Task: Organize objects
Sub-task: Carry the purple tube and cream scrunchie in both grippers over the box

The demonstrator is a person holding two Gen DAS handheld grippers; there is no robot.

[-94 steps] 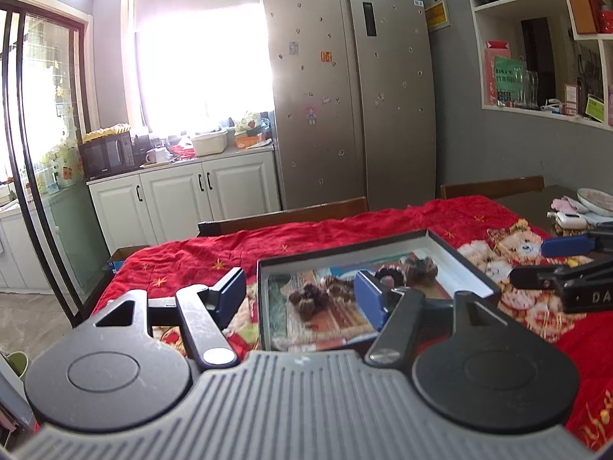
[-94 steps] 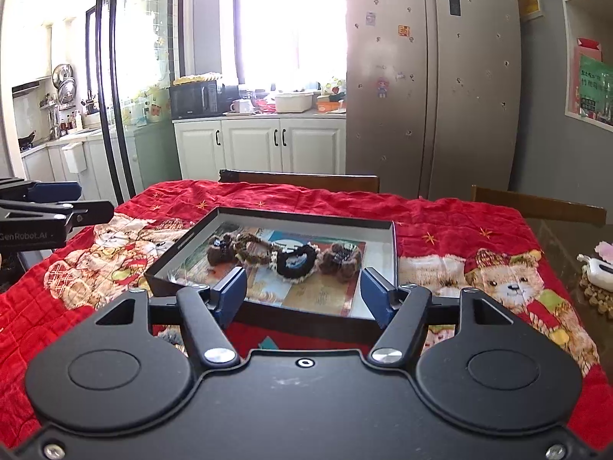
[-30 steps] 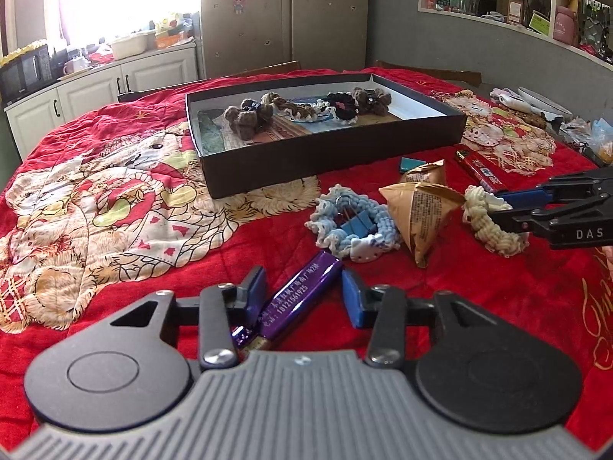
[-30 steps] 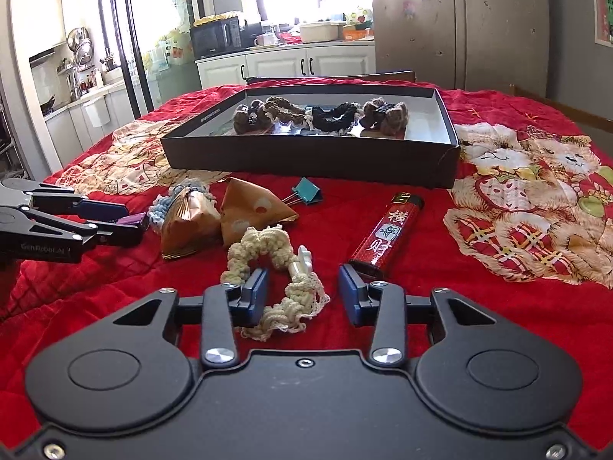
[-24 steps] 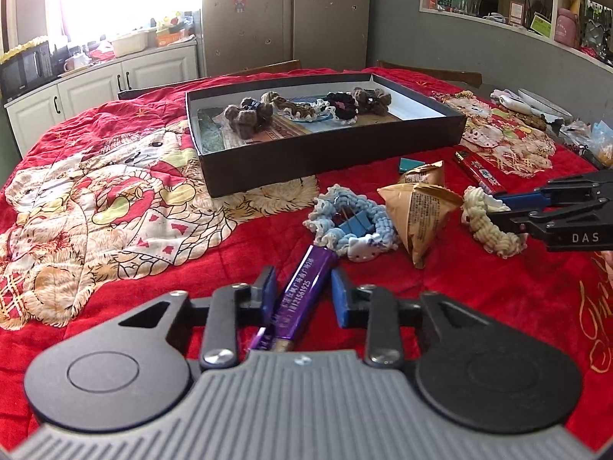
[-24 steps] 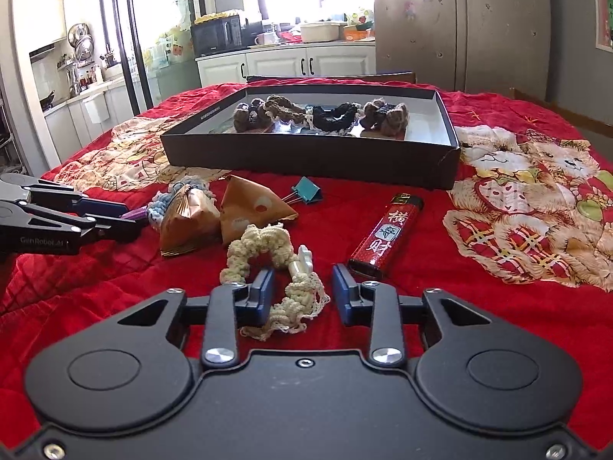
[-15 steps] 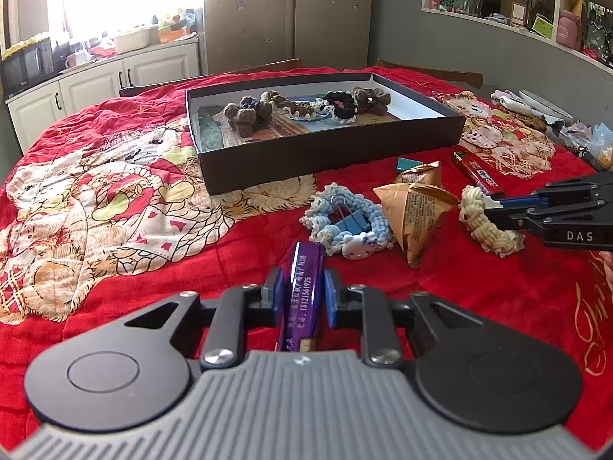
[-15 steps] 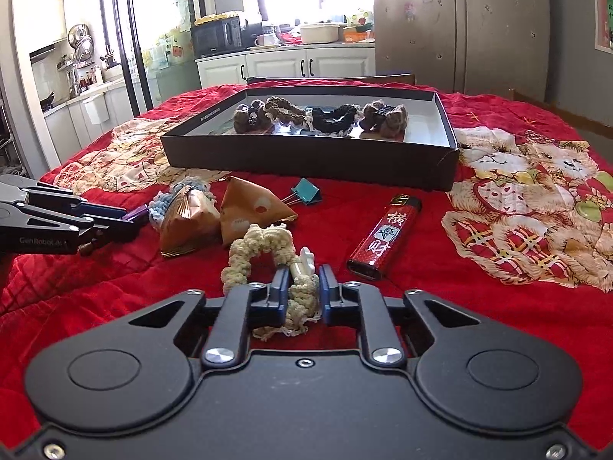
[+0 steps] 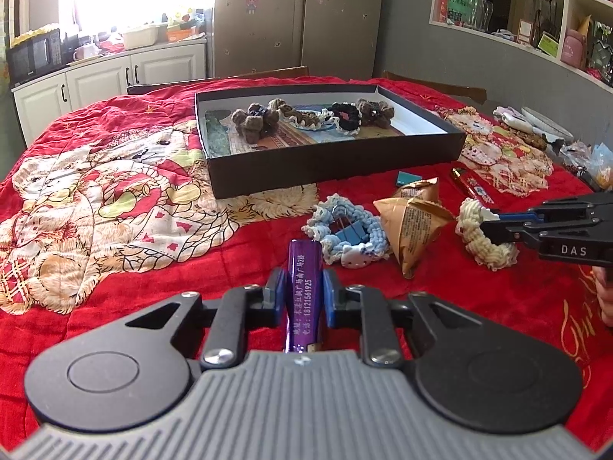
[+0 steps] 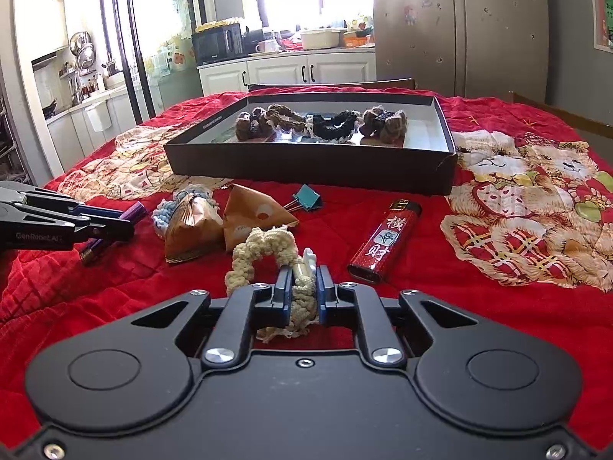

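Note:
My left gripper (image 9: 304, 287) is shut on a purple lighter (image 9: 303, 258) that points away along the fingers, low over the red quilt. In the right wrist view the same gripper (image 10: 124, 226) shows at the left with the purple lighter (image 10: 134, 209) in it. My right gripper (image 10: 304, 287) is shut on a cream crochet hair tie (image 10: 264, 245), whose loop lies on the quilt ahead. The left wrist view has this gripper (image 9: 492, 226) at the right, clamped on the cream tie (image 9: 475, 237). A black box (image 9: 337, 161) behind holds several brown and black hair ties (image 9: 260, 119).
Between the grippers lie a blue crochet hair tie (image 9: 345, 230) and two gold triangular packets (image 9: 410, 222). A red lighter (image 10: 385, 241) and a teal binder clip (image 10: 306, 197) sit before the box (image 10: 306, 168). Clutter lines the far right table edge (image 9: 536, 130).
Both grippers came down from above the box to the quilt. Over the last second both pairs of jaws closed, the left on the purple lighter, which swung straight, the right on the cream hair tie.

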